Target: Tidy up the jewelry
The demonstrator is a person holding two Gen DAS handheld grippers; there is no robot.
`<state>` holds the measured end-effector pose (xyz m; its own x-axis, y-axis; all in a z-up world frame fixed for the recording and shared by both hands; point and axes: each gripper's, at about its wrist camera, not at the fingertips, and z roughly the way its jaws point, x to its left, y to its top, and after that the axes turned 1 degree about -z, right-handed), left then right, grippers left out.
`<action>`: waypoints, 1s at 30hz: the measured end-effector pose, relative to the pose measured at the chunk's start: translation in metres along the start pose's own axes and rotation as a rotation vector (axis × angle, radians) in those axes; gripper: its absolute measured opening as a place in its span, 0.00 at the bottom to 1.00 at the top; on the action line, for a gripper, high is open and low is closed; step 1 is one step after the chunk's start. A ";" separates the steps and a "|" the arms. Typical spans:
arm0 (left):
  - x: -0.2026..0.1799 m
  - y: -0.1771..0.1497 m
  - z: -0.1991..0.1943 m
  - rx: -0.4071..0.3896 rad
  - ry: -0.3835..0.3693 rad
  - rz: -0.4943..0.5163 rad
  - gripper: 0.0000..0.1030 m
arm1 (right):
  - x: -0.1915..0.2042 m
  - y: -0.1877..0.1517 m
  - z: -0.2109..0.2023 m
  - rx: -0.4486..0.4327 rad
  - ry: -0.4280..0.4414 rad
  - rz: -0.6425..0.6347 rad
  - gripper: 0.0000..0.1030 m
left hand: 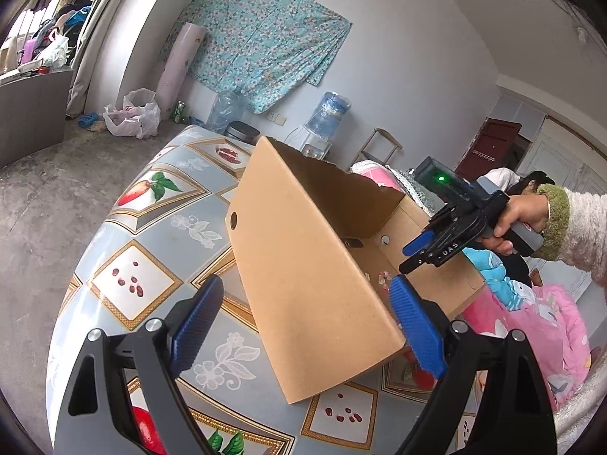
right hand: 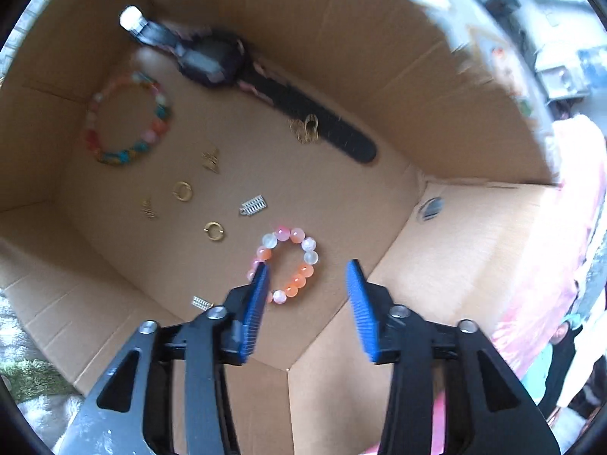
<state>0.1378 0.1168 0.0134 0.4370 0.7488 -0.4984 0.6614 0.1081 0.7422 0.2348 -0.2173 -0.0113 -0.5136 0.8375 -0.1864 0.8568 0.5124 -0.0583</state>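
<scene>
A brown cardboard box point(left hand: 303, 265) stands open on the table. In the right wrist view its floor point(right hand: 341, 208) holds a black watch point(right hand: 212, 58), a multicolour bead bracelet point(right hand: 125, 121), a pink and orange bead bracelet point(right hand: 292, 265), several gold earrings point(right hand: 182, 190) and silver clips point(right hand: 253, 204). My right gripper point(right hand: 309, 273) is open and empty, above the pink bracelet; it also shows over the box in the left wrist view point(left hand: 411, 254). My left gripper point(left hand: 303, 292) is open and empty, its fingers on either side of the box's near wall.
The table has a blue fruit-pattern cloth point(left hand: 151, 265). A child in pink point(left hand: 538, 326) is close to the box's right side. A water dispenser point(left hand: 322, 125) and bags stand by the far wall.
</scene>
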 end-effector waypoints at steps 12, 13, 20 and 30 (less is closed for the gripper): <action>-0.030 0.018 -0.040 -0.050 0.004 -0.019 0.87 | 0.010 -0.122 -0.119 -0.639 0.227 0.300 0.78; -0.034 0.017 -0.041 -0.045 0.010 -0.018 0.87 | 0.010 -0.131 -0.116 -0.659 0.228 0.313 0.78; -0.066 0.012 -0.041 0.017 0.052 0.032 0.89 | 0.034 -0.180 -0.084 -0.757 0.209 0.542 0.80; -0.120 0.000 -0.028 0.059 0.188 0.094 0.94 | 0.058 -0.213 -0.078 -0.903 0.068 0.654 0.89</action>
<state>0.0683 0.0454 0.0855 0.3807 0.8630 -0.3322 0.6604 -0.0023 0.7509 0.0188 -0.2629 0.0669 -0.0014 0.9908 0.1353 0.6289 -0.1043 0.7704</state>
